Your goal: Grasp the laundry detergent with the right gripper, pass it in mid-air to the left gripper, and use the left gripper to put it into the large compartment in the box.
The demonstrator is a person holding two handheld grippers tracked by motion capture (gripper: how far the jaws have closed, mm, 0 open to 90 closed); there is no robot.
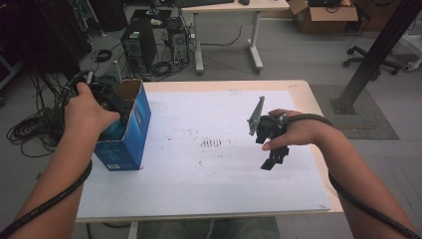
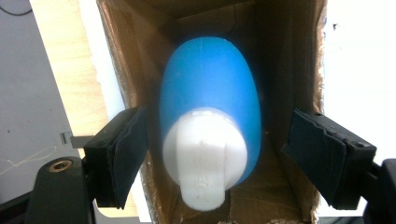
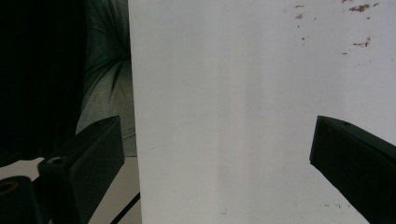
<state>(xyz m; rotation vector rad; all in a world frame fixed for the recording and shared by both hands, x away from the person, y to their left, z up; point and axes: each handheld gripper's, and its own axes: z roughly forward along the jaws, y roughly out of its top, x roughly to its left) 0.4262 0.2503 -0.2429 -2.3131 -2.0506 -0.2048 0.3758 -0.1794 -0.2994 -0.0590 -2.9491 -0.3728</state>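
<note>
Blue bottle sits in the carton, left fingers parted clear of it, right fingers open and idle; placement looks done, withdrawal next

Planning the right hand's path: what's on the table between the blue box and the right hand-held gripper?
Nothing but bare, stained white tabletop between blue box and right hand-held gripper, per the high view.

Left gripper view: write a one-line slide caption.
Open left gripper above a blue bottle with white cap inside a cardboard box.
</note>
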